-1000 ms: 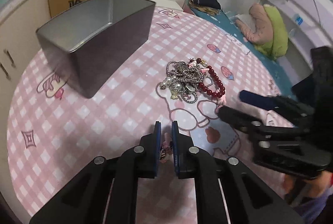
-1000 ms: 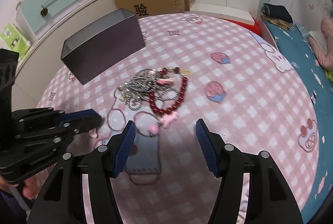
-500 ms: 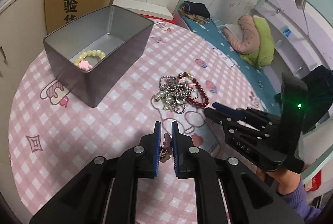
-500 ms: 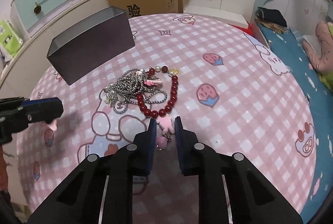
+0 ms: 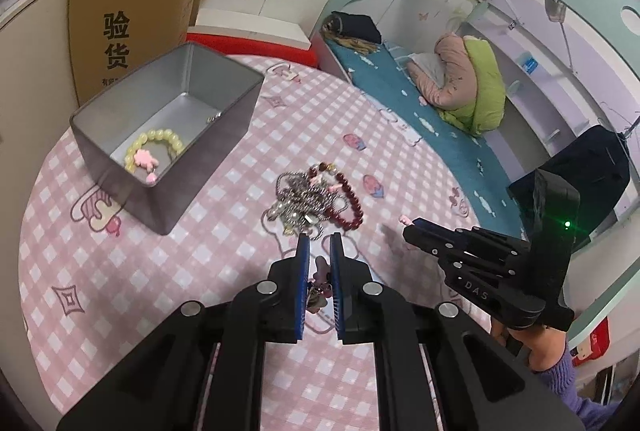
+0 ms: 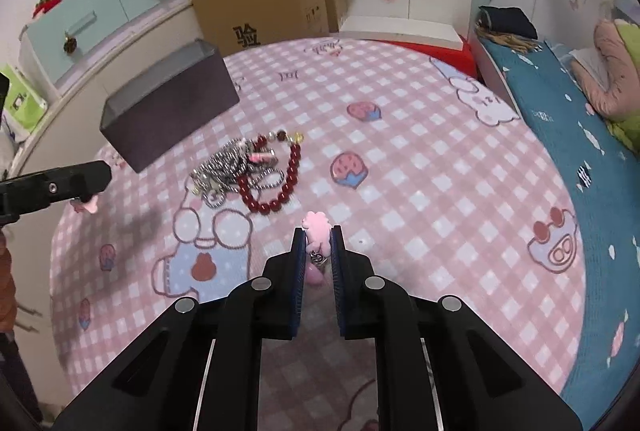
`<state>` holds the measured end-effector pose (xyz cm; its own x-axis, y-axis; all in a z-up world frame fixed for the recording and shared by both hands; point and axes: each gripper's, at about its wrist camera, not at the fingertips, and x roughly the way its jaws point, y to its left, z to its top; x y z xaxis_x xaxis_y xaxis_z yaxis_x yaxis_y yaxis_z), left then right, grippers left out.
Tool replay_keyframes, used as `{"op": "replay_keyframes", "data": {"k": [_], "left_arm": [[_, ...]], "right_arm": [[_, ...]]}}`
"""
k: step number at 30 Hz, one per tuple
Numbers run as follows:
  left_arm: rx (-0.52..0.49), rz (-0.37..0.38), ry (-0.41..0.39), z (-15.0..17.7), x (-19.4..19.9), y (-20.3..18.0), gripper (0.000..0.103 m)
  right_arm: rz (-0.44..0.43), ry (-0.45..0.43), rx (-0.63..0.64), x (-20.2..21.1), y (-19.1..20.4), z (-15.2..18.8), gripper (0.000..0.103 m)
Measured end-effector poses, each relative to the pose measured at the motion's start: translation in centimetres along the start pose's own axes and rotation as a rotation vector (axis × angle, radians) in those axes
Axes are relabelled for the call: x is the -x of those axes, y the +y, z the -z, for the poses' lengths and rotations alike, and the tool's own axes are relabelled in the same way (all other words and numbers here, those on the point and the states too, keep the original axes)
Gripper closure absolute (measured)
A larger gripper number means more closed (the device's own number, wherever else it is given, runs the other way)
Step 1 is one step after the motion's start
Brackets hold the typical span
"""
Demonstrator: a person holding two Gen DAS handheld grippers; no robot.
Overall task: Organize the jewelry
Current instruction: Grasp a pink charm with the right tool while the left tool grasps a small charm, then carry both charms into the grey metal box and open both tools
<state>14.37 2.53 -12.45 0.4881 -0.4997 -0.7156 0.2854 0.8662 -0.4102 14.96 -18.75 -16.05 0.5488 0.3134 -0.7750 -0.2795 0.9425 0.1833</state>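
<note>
Pink-and-white checked cloth with cartoon prints covers the desk (image 6: 420, 167), and the jewelry lies in three places on and above it. A grey metal tin (image 5: 224, 135) stands open toward the far left; inside it rests a pale yellow bead bracelet (image 5: 154, 147) with a pink flower charm. Near the middle of the desk sits a tangle of silver chains (image 6: 224, 167), touching a dark red bead bracelet (image 6: 276, 187) that curls round its right side.

The right gripper (image 6: 317, 251) has its fingers nearly together, clamped on a pink flower charm (image 6: 316, 225) whose top pokes out above the fingertips; a small metal link and a pink drop hang lower between the fingers. The left gripper (image 5: 319, 271) is likewise almost closed, pinching a small pinkish trinket (image 5: 320, 287) with metal bits, too dim to tell more. Both grippers hang above the cloth, just on the near side of the heap. A hand in a purple sleeve (image 5: 560, 375) grips the right tool's handle
</note>
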Motion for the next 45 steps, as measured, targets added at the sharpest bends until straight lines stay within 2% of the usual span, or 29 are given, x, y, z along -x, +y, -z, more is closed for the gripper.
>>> {"op": "replay_keyframes", "data": {"k": [8, 12, 20, 26, 31, 42, 45], "left_arm": [[-0.037, 0.017, -0.055, -2.6, 2.4, -0.4, 0.094], [-0.066, -0.014, -0.122, -4.6, 4.6, -0.3, 0.094], [-0.081, -0.101, -0.179, -8.4, 6.6, 1.2, 0.094], [-0.097, -0.152, -0.146, -9.6, 5.3, 2.4, 0.094], [-0.077, -0.158, -0.097, -9.8, 3.4, 4.4, 0.094], [-0.026, -0.175, 0.043, -8.9, -1.5, 8.2, 0.094], [-0.012, -0.178, 0.055, -8.7, -2.1, 8.4, 0.094]], "right_arm": [[-0.071, -0.055, 0.016, 2.0, 1.3, -3.0, 0.09], [-0.103, -0.087, 0.053, 2.8, 3.0, -5.2, 0.09], [-0.139, -0.117, 0.135, 2.4, 6.9, -9.9, 0.09], [-0.173, -0.109, 0.157, 0.8, 9.1, -12.8, 0.09], [-0.185, -0.09, 0.172, -0.8, 10.5, -14.3, 0.09], [-0.184, 0.005, 0.187, -6.0, 12.6, -15.8, 0.09], [-0.184, 0.028, 0.189, -7.1, 13.1, -15.9, 0.09]]}}
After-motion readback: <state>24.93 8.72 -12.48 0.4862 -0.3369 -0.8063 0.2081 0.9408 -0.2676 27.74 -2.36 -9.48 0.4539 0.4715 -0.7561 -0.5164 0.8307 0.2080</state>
